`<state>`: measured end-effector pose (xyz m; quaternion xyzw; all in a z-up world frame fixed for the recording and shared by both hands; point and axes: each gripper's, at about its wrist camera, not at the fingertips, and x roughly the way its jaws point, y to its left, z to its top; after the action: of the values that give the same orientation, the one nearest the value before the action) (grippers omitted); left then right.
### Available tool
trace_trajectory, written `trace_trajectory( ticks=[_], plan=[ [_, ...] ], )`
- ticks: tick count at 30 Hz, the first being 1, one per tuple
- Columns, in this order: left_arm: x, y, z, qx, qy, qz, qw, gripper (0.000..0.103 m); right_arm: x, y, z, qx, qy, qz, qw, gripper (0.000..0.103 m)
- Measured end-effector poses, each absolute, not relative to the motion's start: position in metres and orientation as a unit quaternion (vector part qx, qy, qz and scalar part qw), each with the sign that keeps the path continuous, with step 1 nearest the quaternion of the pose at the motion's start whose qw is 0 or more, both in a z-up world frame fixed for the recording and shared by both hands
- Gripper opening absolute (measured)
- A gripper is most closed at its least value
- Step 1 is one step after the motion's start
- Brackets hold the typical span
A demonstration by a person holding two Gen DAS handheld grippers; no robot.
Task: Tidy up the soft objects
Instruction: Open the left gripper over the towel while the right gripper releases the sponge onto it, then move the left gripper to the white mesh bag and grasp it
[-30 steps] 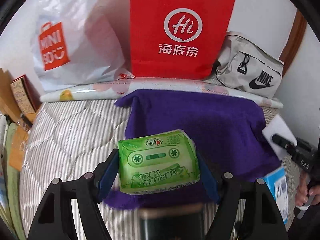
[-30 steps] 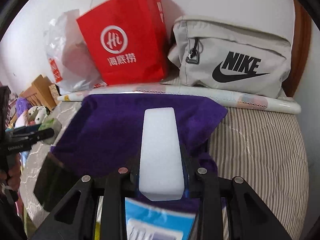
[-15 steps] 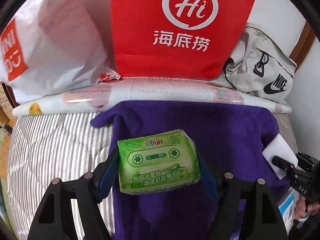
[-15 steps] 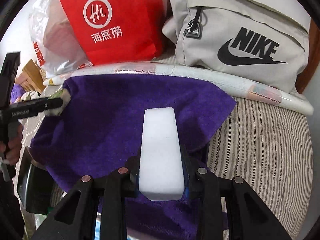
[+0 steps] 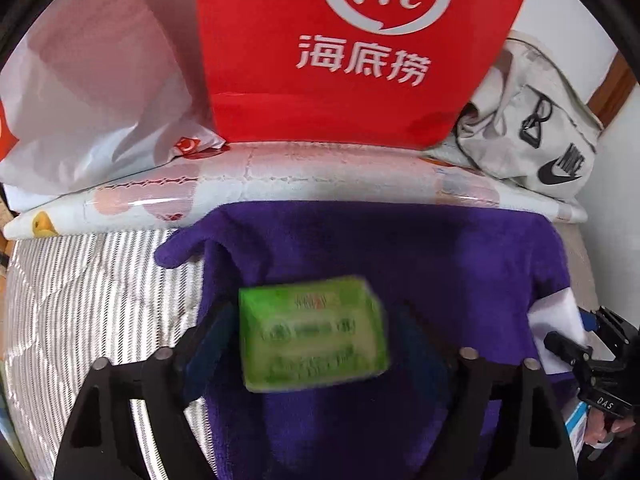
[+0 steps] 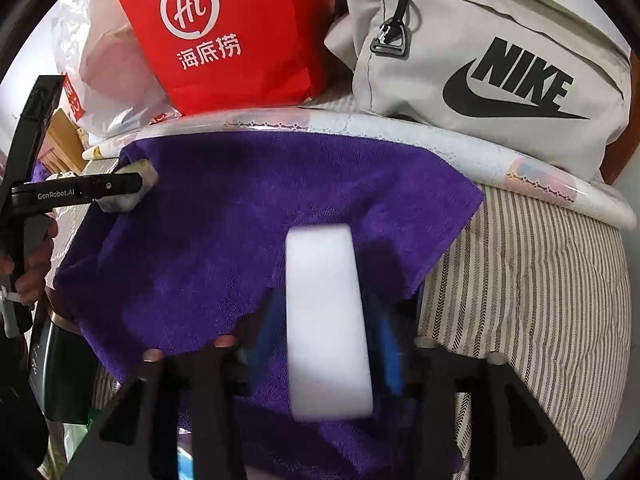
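We see a bed with a striped quilted cover (image 6: 532,300) and a purple towel (image 5: 400,252) spread across it. In the left wrist view, our left gripper (image 5: 316,340) has its jaws spread apart, with gaps on both sides of a green tissue pack (image 5: 314,334); the pack looks blurred and sits between the jaws over the towel, and we cannot tell whether it rests on the cloth. In the right wrist view, our right gripper (image 6: 328,332) also has its jaws apart, with a white foam block (image 6: 326,312) standing lengthwise between the blue pads (image 6: 386,344), gaps visible either side, above the towel's right part. The left gripper shows at the left edge of that view, near the towel's far left corner. Along the far edge of the towel lies a rolled white patterned sheet (image 5: 280,176). Behind it stand a red paper bag (image 5: 352,48) with white lettering, a white plastic bag (image 5: 92,80) to its left, and a grey Nike pouch (image 6: 492,60) to its right.
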<state>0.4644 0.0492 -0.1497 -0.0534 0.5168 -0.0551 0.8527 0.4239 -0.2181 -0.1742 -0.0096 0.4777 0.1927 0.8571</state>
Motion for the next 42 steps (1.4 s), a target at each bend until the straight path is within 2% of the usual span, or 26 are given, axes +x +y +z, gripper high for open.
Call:
trace_trajectory(
  ticks=[2,6,14,20,24,26,33,42],
  plan=[
    [0.462,0.049,-0.147,-0.057,0.512,-0.052,0.855,0.088,0.422,-0.22,-0.171,0.0,0.47,0.199,0.86,0.073],
    [0.456,0.05,-0.14,-0.055,0.511,-0.046,0.857,0.088,0.415,-0.222,-0.164,-0.006,0.453,0.19,0.871,0.082],
    [0.414,0.048,-0.1,-0.05,0.461,-0.057,0.884,0.088,0.392,-0.233,-0.139,0.009,0.441,0.182,0.879,0.082],
    [0.361,0.045,-0.073,-0.044,0.44,-0.051,0.895,0.088,0.353,-0.237,-0.114,-0.023,0.428,0.145,0.892,0.082],
    [0.315,0.042,-0.065,-0.049,0.428,-0.054,0.901,0.088,0.312,-0.244,-0.096,-0.007,0.405,0.133,0.904,0.093],
    [0.291,0.04,-0.063,-0.049,0.42,-0.059,0.904,0.088,0.295,-0.247,-0.091,0.003,0.397,0.147,0.906,0.093],
    [0.219,0.034,-0.077,-0.035,0.44,-0.068,0.895,0.088,0.226,-0.253,-0.094,0.022,0.395,0.157,0.905,0.093],
    [0.159,0.044,-0.115,-0.096,0.468,-0.107,0.872,0.088,0.145,-0.235,-0.099,-0.011,0.367,0.151,0.918,0.093]
  ],
)
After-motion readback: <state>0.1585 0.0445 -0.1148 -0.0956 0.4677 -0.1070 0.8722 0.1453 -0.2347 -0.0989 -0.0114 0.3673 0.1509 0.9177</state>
